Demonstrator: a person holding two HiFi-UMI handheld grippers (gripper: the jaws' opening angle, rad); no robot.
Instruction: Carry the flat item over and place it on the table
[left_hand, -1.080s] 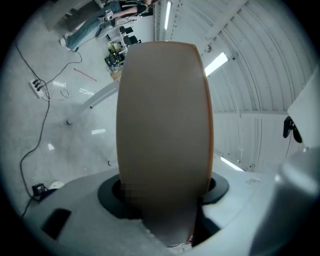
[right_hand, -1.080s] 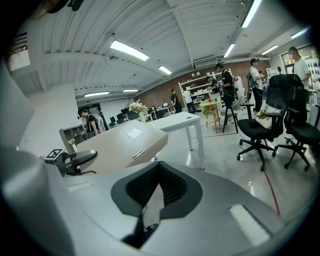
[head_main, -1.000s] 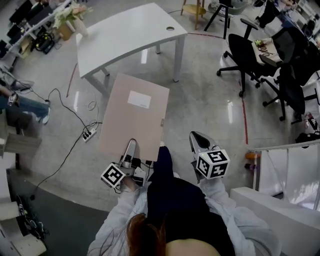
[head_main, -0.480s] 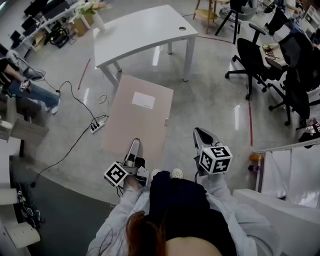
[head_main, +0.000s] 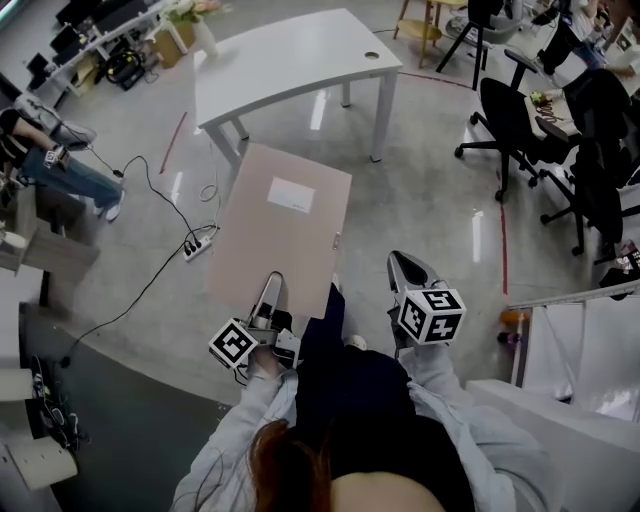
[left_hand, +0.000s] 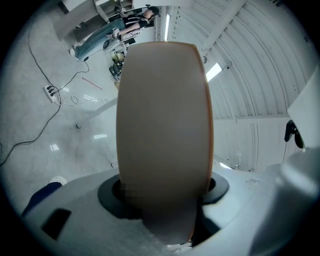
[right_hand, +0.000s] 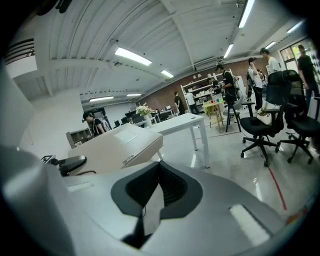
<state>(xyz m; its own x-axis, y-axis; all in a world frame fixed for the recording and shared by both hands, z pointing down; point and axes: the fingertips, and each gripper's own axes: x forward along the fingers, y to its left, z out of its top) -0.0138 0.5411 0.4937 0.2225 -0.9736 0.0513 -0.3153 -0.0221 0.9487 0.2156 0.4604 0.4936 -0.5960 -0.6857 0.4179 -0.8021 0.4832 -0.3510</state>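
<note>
Left claw (head_main: 268, 292) pinching the near edge of the flat item (head_main: 285, 225), jaws part-way apart with the board filling the gap between them. Right claw (head_main: 408, 272) pressed together on nothing, held just beside the board's near right corner, not touching it. Beige board held out roughly level above the floor (head_main: 430, 210), white label (head_main: 291, 195) on top, far edge close to the near legs of the white surface (head_main: 290, 60) but not over it. Carrying step in hand, by the look of it; placing not yet begun. Next, probably: stepping forward until the board overhangs the surface, lifting its far edge clear of the rim, lowering flat, then spreading the left claw. One-edge grip, so sagging or twisting likely; slow and level advised. Cable and power strip (head_main: 198, 246) on the floor to the left, office chairs (head_main: 520, 120) well off to the right.
</note>
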